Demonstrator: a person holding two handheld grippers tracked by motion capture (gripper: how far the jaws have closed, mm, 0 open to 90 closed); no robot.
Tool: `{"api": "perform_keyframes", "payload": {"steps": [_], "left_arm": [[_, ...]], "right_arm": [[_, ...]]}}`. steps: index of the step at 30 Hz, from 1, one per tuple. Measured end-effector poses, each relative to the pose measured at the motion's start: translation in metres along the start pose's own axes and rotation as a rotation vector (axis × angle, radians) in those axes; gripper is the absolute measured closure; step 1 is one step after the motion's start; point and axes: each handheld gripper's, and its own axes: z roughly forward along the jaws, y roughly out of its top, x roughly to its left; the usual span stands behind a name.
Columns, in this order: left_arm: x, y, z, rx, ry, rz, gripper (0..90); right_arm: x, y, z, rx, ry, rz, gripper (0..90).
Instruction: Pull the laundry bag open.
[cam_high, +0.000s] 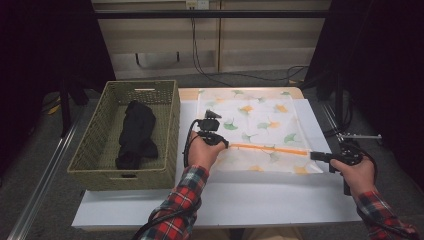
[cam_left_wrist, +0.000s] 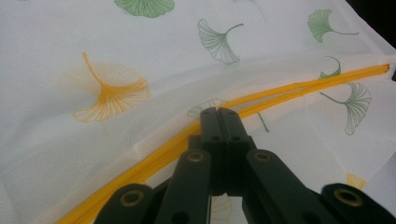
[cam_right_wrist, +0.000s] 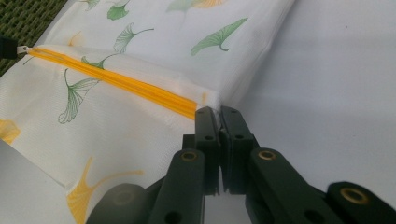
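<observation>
Near the table's (cam_high: 280, 205) right edge, the right gripper (cam_right_wrist: 219, 109) clenches the mesh bag's (cam_high: 260, 125) corner taut while the left gripper (cam_left_wrist: 218, 111) pinches the zipper (cam_high: 270, 148) to work it.

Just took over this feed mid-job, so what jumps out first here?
A white mesh bag printed with ginkgo leaves lies mid-table, its orange zipper stretched between both tongs: the left tongs shut at one end, the right tongs shut on the bag's other edge. To the left, a woven basket holds a black garment.
</observation>
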Motion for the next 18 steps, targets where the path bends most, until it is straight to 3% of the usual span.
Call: {"api": "perform_keyframes", "payload": {"steps": [9, 13, 18], "left_arm": [[0.002, 0.0002, -0.0011, 0.006, 0.007, 0.006, 90.0], [0.0047, -0.001, -0.0023, -0.001, -0.004, -0.021, 90.0], [0.008, -0.0025, -0.0055, -0.006, 0.012, -0.02, 90.0]], "right_arm": [[-0.0002, 0.0002, 0.0, 0.0, 0.004, -0.001, 87.1], [-0.001, 0.0002, 0.0002, -0.002, 0.002, -0.006, 87.1], [-0.0001, 0.0001, 0.0006, 0.004, -0.004, -0.009, 87.1]]}}
